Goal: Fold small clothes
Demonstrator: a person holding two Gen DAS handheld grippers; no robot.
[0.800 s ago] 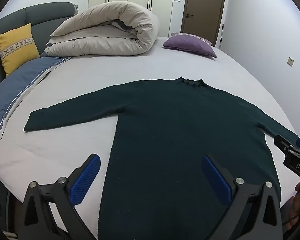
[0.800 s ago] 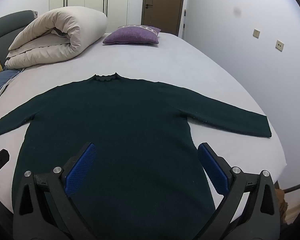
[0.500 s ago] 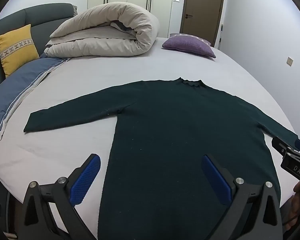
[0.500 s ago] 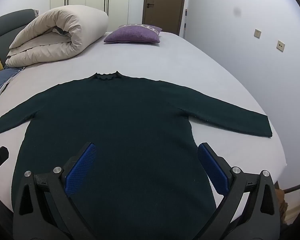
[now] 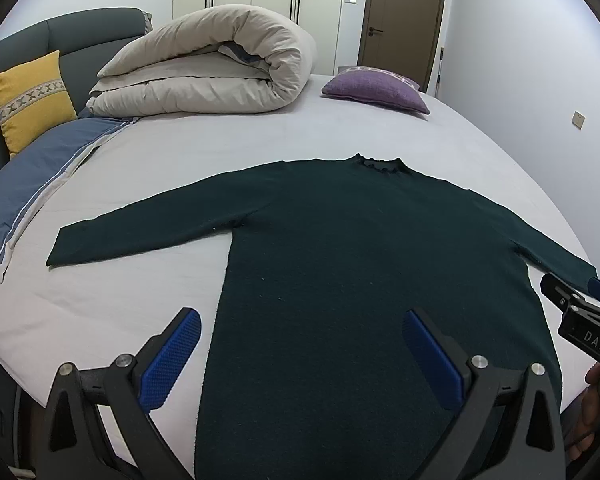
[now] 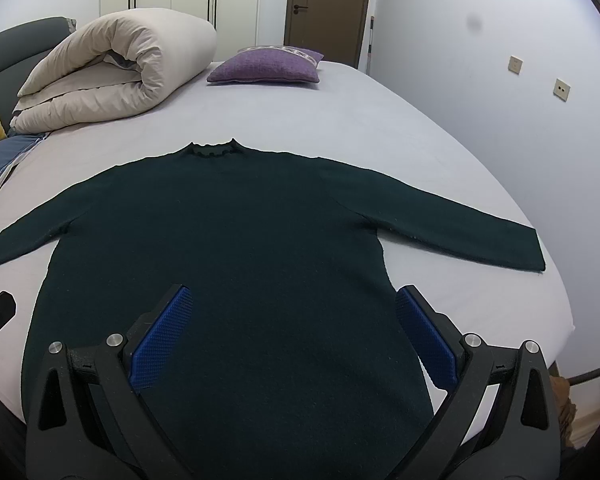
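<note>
Dark green sweater (image 5: 340,264): spread flat on bed (image 5: 220,152), collar at 12 o'clock, ready for folding; left tongs (image 5: 300,356) and right tongs (image 6: 292,332) gaping, empty, above hem.

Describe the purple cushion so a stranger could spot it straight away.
Start at the bed, covered by a pale sheet, and look to its far side near the brown door. The purple cushion lies flat there, just right of the rolled beige duvet. It is the only purple thing; the other cushion is yellow and leans against the headboard.
</note>
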